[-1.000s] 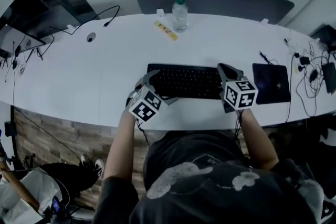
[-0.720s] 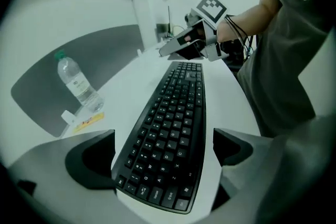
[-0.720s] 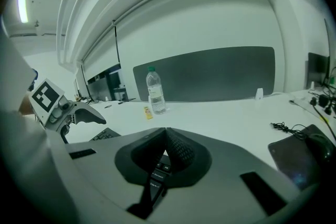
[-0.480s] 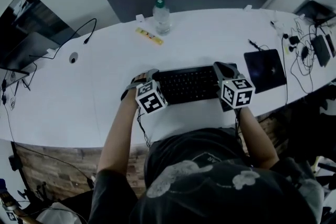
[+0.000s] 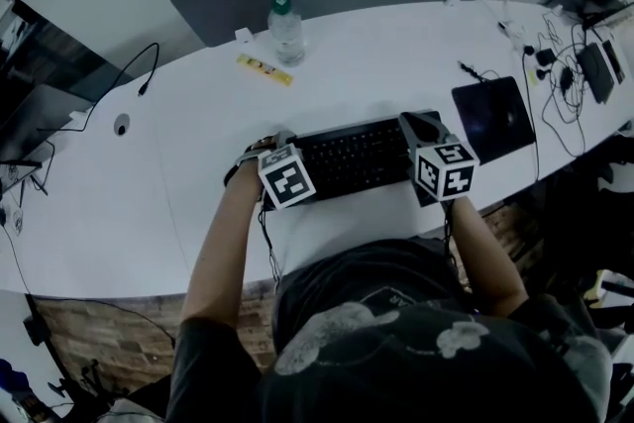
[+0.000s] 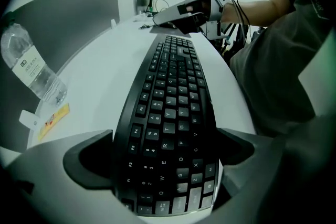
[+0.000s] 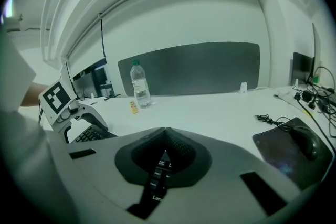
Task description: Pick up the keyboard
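Across the white desk [image 5: 198, 203], in the head view, the black keyboard [image 5: 362, 154] lies flat near the front edge, before the person. The left gripper [image 5: 265, 150] sits at the keyboard's left end and the right gripper [image 5: 414, 126] at its right end. Beyond the keyboard stand a water bottle [image 5: 286, 30] and a yellow strip [image 5: 264, 69]. A dark mouse pad [image 5: 493, 119] lies to its right.

Looking along the left gripper's jaws, the claw is spread wide and has just been opening. Its two fingers straddle the keyboard's left end, one just beside each long edge.

Looking along the right gripper's jaws, the claw is closed, its tips meeting. A thin strip of keyboard keys shows in the hollow behind them. Right of the keyboard, a mouse [image 7: 304, 141] rests on the pad.
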The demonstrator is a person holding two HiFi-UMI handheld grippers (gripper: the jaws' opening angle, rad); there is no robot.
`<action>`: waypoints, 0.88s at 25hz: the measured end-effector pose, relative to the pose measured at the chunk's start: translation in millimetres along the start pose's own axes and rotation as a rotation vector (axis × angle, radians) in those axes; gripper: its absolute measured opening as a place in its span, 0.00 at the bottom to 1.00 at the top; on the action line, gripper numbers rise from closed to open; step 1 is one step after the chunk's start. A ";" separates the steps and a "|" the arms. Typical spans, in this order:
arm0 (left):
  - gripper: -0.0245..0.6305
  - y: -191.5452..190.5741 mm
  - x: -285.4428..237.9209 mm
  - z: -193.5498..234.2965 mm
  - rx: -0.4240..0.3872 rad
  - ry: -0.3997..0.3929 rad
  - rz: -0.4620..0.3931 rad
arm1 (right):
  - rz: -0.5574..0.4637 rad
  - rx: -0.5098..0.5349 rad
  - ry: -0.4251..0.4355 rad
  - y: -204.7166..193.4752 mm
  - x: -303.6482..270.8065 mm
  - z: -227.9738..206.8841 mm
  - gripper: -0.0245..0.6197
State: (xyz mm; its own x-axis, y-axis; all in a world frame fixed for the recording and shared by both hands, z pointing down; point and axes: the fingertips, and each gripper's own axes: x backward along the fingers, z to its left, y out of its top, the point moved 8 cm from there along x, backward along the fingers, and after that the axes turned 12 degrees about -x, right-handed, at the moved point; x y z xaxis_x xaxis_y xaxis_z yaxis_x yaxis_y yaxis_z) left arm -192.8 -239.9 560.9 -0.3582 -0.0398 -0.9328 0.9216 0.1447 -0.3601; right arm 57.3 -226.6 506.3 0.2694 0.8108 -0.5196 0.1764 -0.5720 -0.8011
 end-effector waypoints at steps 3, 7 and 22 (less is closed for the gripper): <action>0.93 6.2 -2.4 4.6 -0.018 -0.017 0.021 | 0.005 0.016 0.001 2.3 -0.5 1.7 0.04; 0.93 4.3 -6.4 -1.1 0.006 -0.098 0.110 | 0.013 0.039 0.003 2.7 -0.3 3.9 0.04; 0.94 16.9 -8.2 -4.4 0.008 -0.060 0.271 | 0.236 0.187 0.208 17.0 -23.7 -10.1 0.04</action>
State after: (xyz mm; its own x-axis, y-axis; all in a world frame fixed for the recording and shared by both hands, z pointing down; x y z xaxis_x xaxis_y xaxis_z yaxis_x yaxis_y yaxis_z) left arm -175.0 -232.8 562.6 -0.0890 -0.0597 -0.9942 0.9839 0.1499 -0.0971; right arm 63.5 -256.8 508.0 0.4726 0.6056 -0.6402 -0.0843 -0.6921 -0.7168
